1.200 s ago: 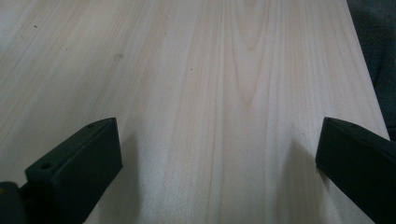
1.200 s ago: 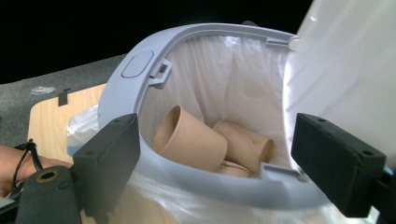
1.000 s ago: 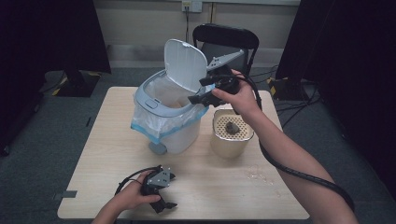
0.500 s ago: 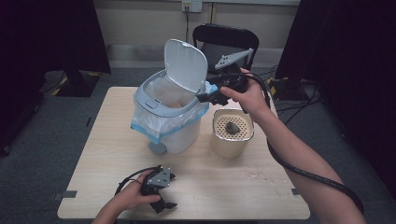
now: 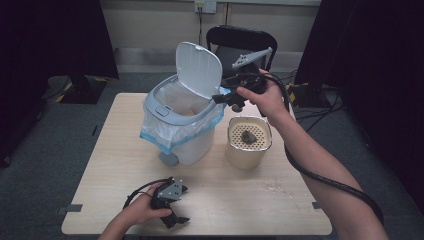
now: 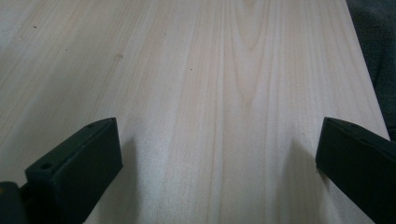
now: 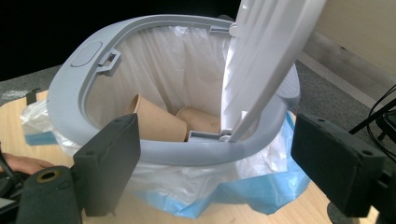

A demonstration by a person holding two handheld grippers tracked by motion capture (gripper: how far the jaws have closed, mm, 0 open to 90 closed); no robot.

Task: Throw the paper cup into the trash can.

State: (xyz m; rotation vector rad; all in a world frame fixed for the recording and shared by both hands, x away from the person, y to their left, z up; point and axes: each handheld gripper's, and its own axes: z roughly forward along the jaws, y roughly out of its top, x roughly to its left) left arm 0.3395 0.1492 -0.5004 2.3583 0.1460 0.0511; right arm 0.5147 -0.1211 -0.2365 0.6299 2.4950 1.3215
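Right tongs [image 5: 218, 98] are up in the air right beside the open lid [image 5: 199, 68] of the trash bin [image 5: 180, 131], jaws spread apart with nothing between them. In the right gripper view you look straight past them into the bin: white liner bag [image 7: 187, 60], and a couple of brown paper cups [image 7: 156, 122] already lying at the bottom. So my read is that the dumping part is at least partly done and these tongs are just empty at the bin's rim.

Left tongs [image 5: 176, 212] are parked down near the table's [image 5: 260, 200] front edge, towards the left corner, jaws wide open over bare wood, holding nothing.

The bin sits around the middle of the table, lid standing upright, blue edge of the bag folded over the outside. Just beside it, toward the right edge, is a beige round container [image 5: 248, 142] with a perforated insert and one dark lump [image 5: 247, 136] resting on it.

What's left, I'd guess: that lump probably needs to go in the bin too, then the lid has to come down. Can't tell what the lump actually is.
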